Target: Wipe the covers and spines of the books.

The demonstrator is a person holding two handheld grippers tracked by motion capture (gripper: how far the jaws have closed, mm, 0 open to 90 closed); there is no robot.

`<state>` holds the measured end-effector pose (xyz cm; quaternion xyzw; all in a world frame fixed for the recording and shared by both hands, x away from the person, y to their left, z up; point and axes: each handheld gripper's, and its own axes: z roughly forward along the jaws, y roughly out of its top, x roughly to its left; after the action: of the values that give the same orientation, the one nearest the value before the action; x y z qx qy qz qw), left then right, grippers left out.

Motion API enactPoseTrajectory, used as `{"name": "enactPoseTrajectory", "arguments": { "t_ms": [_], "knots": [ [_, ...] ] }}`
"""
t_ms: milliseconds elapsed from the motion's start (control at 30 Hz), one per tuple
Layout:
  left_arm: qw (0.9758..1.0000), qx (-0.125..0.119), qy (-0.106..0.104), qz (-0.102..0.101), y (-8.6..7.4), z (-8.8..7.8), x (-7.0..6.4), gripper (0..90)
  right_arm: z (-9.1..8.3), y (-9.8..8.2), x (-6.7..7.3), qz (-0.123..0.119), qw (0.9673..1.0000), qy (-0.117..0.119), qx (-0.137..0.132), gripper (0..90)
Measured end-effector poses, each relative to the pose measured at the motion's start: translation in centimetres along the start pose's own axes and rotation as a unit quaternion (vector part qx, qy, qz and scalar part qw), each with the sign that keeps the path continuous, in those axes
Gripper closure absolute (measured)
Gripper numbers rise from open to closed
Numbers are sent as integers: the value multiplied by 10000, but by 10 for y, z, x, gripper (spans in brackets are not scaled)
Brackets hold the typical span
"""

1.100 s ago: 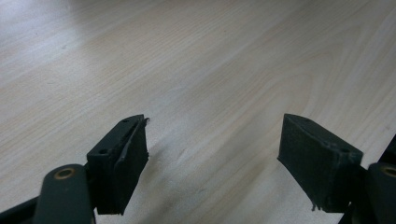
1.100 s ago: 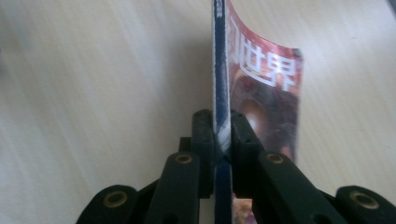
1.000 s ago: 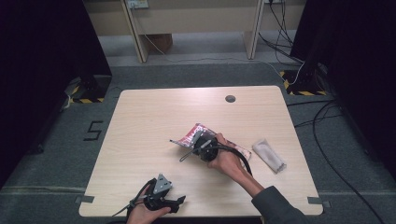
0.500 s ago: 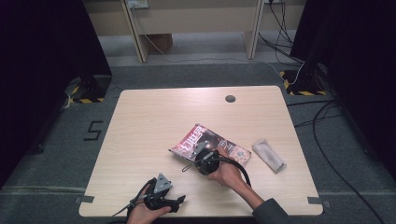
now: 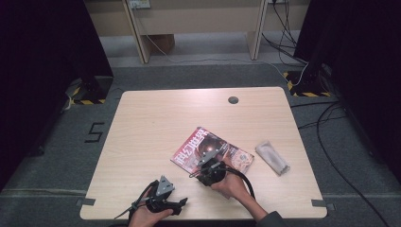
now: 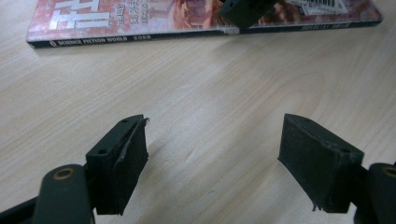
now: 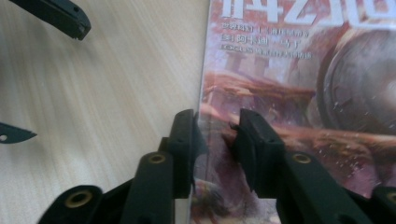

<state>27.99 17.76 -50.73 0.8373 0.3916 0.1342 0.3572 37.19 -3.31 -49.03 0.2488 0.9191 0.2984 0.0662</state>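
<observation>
A red-covered science fiction magazine (image 5: 208,150) lies flat on the pale wooden table (image 5: 156,123), right of centre. My right gripper (image 5: 202,165) is at the magazine's near edge. In the right gripper view its jaws (image 7: 217,128) straddle that edge, one beside the spine side and one over the cover (image 7: 303,70). They have just been opening, and a narrow gap shows between the pads and the magazine. My left gripper (image 5: 182,203) rests near the front edge of the table, open. Nothing but bare wood lies between its jaws (image 6: 212,140), with the magazine's spine (image 6: 140,39) beyond.
A small grey wrapped packet (image 5: 272,157) lies to the right of the magazine. A round cable hole (image 5: 233,100) sits near the table's far edge. Cables trail over the floor at the right, and desk legs stand behind the table.
The magazine, held up and tilted a second ago, has come down flat on the table. My right hand sank with it and its jaws parted. The left gripper stayed put.
</observation>
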Motion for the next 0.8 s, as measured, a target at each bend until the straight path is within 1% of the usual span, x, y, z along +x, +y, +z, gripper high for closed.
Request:
{"name": "enactPoseTrajectory", "arguments": {
  "t_ms": [33,67,133,167,200,267,333,367,400,467,567,600,667,700,767,800],
  "knots": [
    [10000,0,0,0,0,0,0,228,0,0,0,0,10000,0,0,688],
    [10000,-6,-2,-3,0,0,0,228,0,-2,-1,26,9999,17,-119,697],
    [10000,-24,-16,8,1,0,-1,228,-2,-5,-3,28,9999,5,-117,695],
    [10000,-2,-11,38,0,1,-1,228,-3,-5,-4,76,9999,-22,-80,684],
    [10000,4,-13,38,0,1,-1,228,-3,-6,-6,99,9999,-61,-98,684],
    [10000,-9,-10,37,0,0,-2,228,-4,-8,-9,189,9997,6,-160,679],
    [10000,-19,-19,48,1,0,-2,228,-3,-8,-10,191,9997,-9,-173,672],
    [10000,-11,-14,53,0,0,-2,228,-4,-8,-10,201,9997,20,-156,659],
    [10000,-7,-9,52,0,0,-1,228,-4,-8,-12,238,9996,-35,-169,624],
    [10000,-39,-5,46,1,-1,-2,229,-5,-9,-17,297,9993,-76,-197,584],
    [10000,5,-7,84,0,0,-2,228,-10,-12,-29,443,9982,-295,-292,501],
    [10000,5,-7,84,0,0,-2,228,-10,-12,-29,443,9982,-295,-292,501],
    [10000,-13,-7,91,1,0,-2,228,-15,-16,-40,679,9962,-417,-353,440],
    [9999,-23,-4,98,1,0,-2,228,-17,-18,-45,748,9955,-489,-330,419],
    [9999,-8,-2,112,1,1,-3,228,-22,-23,-55,768,9939,-745,-277,396],
    [9999,-7,0,110,0,1,-3,227,-28,-27,-64,844,9915,-949,-291,379]
  ]
}}
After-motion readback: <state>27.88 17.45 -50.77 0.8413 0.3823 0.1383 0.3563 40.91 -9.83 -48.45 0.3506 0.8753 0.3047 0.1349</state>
